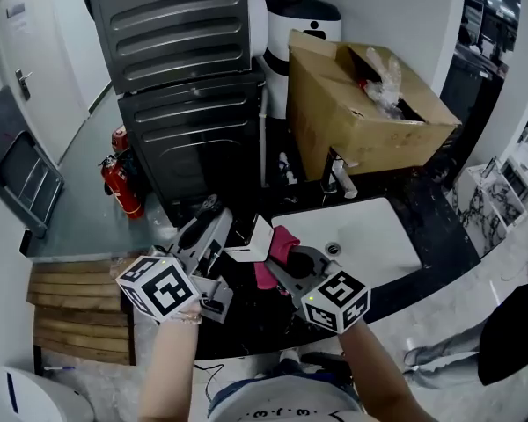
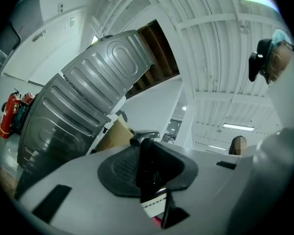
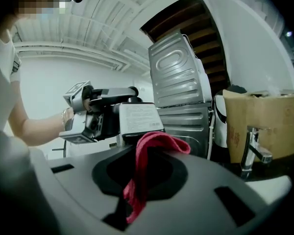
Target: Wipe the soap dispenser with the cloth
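Nearest, clamped in the left gripper (image 1: 231, 237): the dispenser (image 1: 250, 239), held up over the dark counter (image 1: 246, 319), white body jutting toward the right gripper (image 1: 283, 258). Pinched in that right gripper: the cloth (image 1: 284, 241), with a red fold standing proud of the jaw tips and the rest trailing down between them. Right against the dispenser's side, or just short of it; cannot tell which.

Could go wrong several ways from here. Held by one end only, by the look of it, so liable to swivel in the jaws under a hard push, or to pop loose — down onto the counter, or into the sink (image 1: 396, 236) just beyond. Only a small fold of cloth ahead of the jaws, so some risk of scraping bare tips across the label instead of wiping. Might also drag the cloth out of its pinch on a long stroke, given so loose a bunch. Worth pressing lightly, in short passes, with the fold leading — and turning the dispenser rather than reaching round it.

Farther back, faucet (image 1: 339, 176), box (image 1: 343, 104) and washer (image 1: 185, 77): all well apart, no likely snag there.
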